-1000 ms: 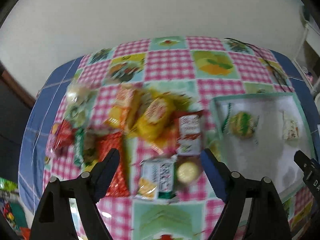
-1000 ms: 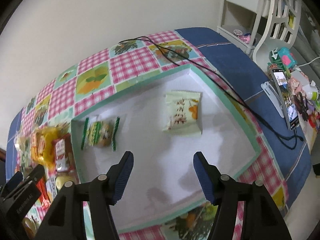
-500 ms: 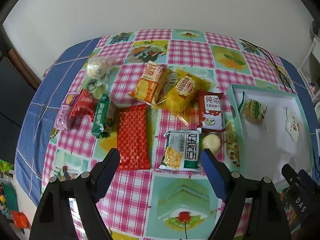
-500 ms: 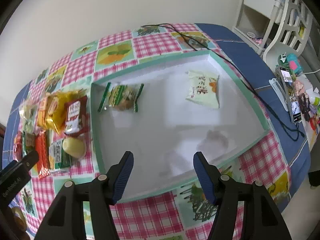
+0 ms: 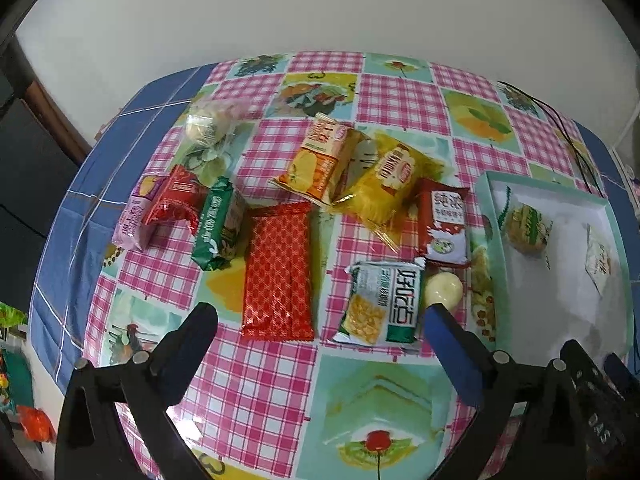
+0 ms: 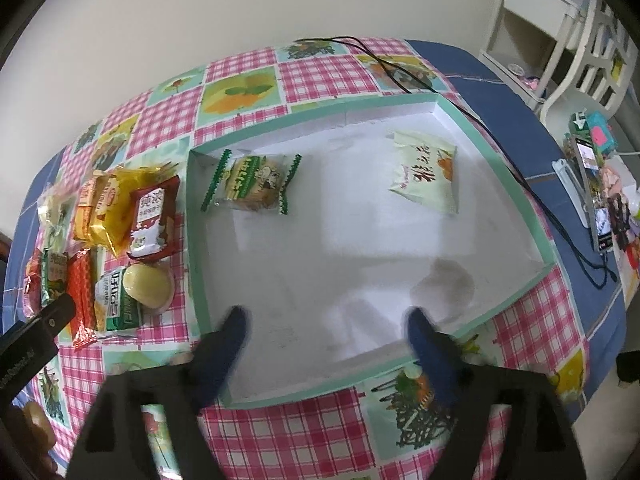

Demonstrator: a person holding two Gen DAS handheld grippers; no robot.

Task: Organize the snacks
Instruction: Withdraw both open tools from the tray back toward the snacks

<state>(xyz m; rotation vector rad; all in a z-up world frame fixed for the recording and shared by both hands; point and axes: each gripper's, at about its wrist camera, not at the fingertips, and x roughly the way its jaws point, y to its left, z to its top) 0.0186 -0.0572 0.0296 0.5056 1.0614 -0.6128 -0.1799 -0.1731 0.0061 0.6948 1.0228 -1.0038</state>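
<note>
Both the left gripper (image 5: 320, 332) and right gripper (image 6: 326, 332) hang empty with jaws opening, ready to move loose snacks (image 5: 280, 272) into the tray (image 6: 200, 280).

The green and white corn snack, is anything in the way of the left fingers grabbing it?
Nothing visible is. The green and white corn snack lies flat, uncovered, just ahead of the left gripper, whose jaws are opening with nothing between them. A round yellow snack sits beside it.

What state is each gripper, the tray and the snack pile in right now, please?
Left gripper: jaws opening, nothing between them.
Right gripper: jaws opening, empty, over the tray.
Tray: open-topped, holding two packets.
Snack pile: on the tablecloth, outside the tray.
</note>
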